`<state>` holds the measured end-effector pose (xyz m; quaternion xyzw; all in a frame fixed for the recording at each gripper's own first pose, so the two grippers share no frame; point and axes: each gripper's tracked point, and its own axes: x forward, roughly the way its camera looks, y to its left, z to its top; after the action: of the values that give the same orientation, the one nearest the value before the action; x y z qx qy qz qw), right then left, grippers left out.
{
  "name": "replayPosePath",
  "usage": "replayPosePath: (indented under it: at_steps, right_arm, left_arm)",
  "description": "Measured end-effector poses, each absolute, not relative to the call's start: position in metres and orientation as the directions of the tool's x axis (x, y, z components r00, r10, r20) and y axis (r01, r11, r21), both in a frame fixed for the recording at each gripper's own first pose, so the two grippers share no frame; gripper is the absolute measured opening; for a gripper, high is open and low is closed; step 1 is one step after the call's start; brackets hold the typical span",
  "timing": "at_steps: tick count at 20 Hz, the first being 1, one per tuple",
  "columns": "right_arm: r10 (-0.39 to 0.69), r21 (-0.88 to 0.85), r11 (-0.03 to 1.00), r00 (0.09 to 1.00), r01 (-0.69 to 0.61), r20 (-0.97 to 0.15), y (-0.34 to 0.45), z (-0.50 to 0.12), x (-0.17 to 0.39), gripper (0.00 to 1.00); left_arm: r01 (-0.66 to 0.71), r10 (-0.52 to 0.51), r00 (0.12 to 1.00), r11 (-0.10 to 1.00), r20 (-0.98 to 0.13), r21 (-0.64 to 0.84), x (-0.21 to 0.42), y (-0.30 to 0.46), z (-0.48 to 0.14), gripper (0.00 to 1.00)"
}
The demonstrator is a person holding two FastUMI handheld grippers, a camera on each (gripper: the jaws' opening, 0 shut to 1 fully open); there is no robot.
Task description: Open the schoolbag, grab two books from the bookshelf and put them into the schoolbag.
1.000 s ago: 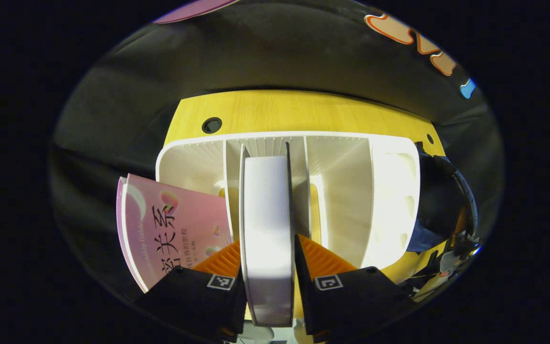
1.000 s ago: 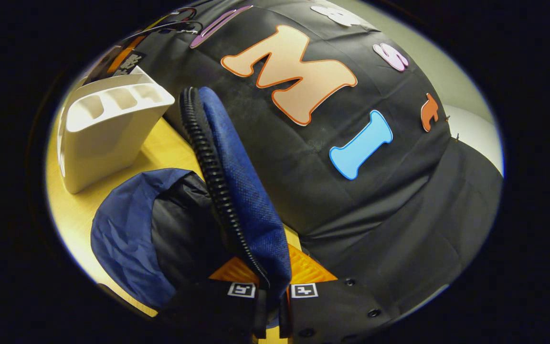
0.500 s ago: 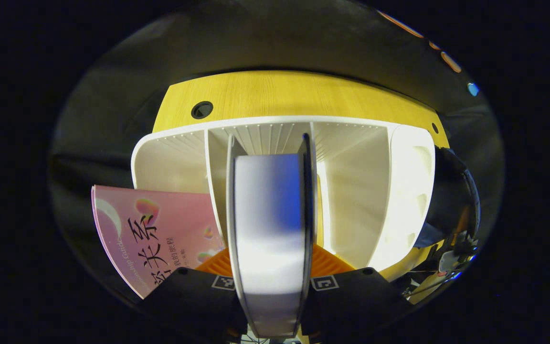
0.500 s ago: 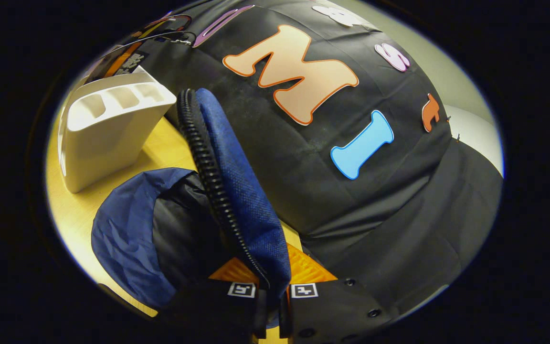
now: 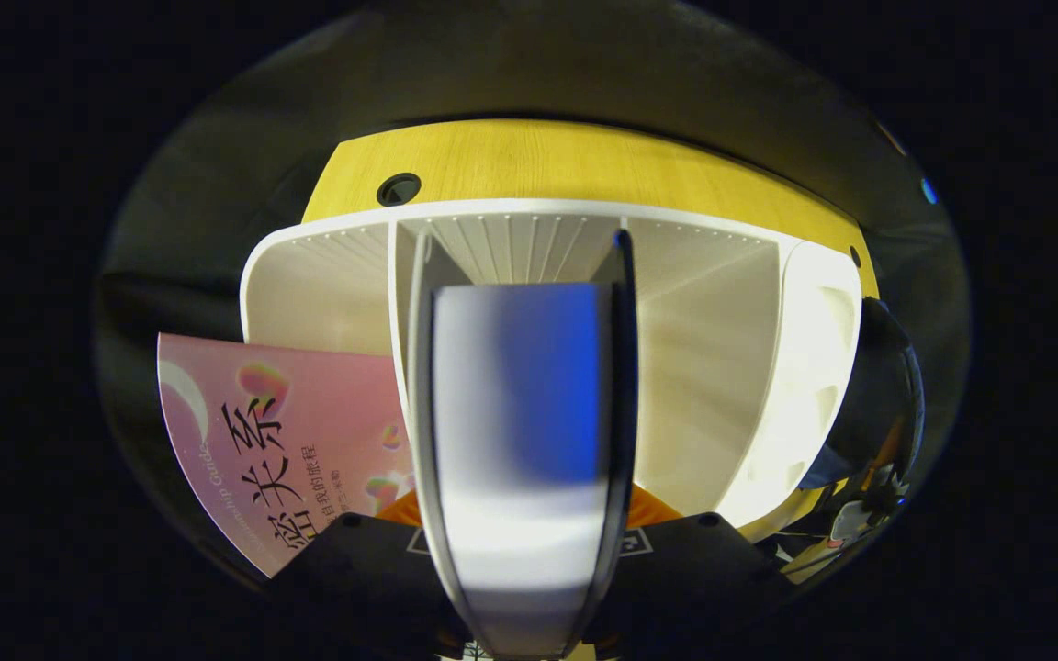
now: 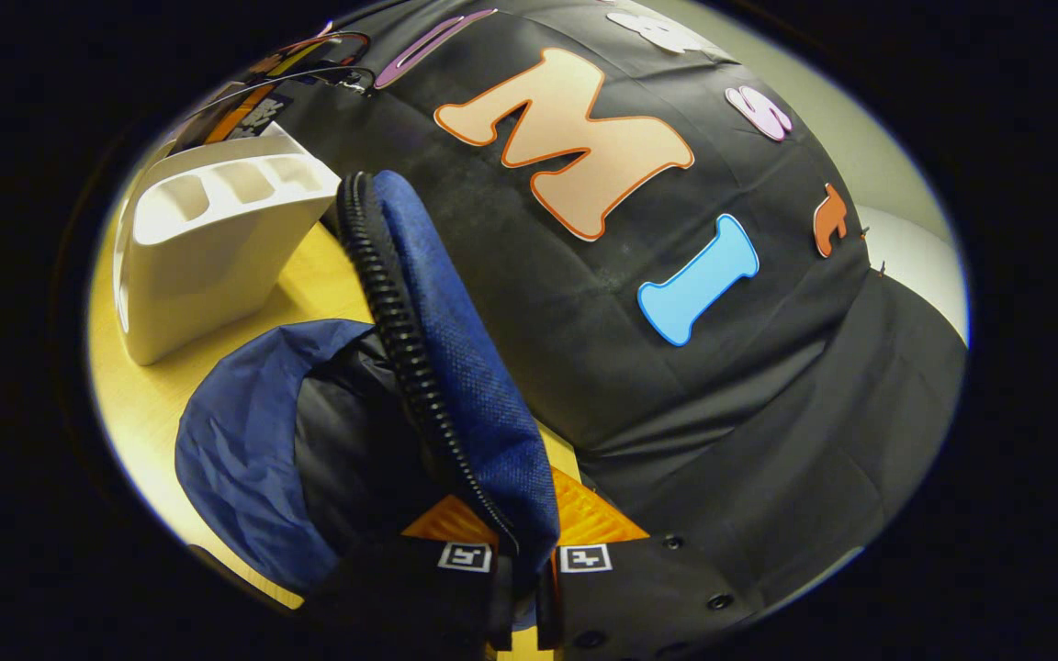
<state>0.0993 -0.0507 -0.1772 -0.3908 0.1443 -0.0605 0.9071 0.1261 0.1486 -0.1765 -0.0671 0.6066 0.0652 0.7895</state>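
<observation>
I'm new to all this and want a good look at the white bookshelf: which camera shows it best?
The left gripper view: the bookshelf faces it, dividers and slots open. The right gripper view gives its side wall behind the schoolbag.

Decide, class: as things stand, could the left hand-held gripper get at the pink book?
Probably not yet: the left hand-held gripper looks clamped on the white book, so it is occupied. The pink book itself leans unobstructed beside the bookshelf.
</observation>
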Motion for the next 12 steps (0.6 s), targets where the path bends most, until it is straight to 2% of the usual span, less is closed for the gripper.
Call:
replayPosePath:
  at_steps: [1,4,5,9,12]
  right_arm:
    - [-0.222,-0.728,0.686,0.951,-0.004,-0.214,-0.050,-0.177,0.100,0.13]
    - [-0.222,-0.727,0.687,0.952,-0.002,-0.212,-0.050,-0.177,0.100,0.13]
    - [-0.222,-0.726,0.688,0.951,-0.002,-0.213,-0.050,-0.177,0.099,0.10]
    - [-0.218,-0.723,0.691,0.952,-0.007,-0.216,-0.052,-0.175,0.099,0.13]
    - [-0.211,-0.713,0.701,0.953,-0.007,-0.217,-0.052,-0.175,0.099,0.13]
  left_arm:
    - [-0.195,0.030,0.241,0.981,-0.970,-0.019,0.121,0.151,-0.175,0.39]
    - [-0.193,0.032,0.254,0.981,-0.967,-0.019,0.112,0.150,-0.159,0.39]
    - [-0.188,0.037,0.261,0.982,-0.965,-0.013,0.107,0.149,-0.150,0.39]
    - [-0.209,0.082,0.292,0.978,-0.953,0.019,0.082,0.148,-0.111,0.39]
    - [-0.257,0.061,0.311,0.966,-0.949,-0.022,0.062,0.138,-0.079,0.39]
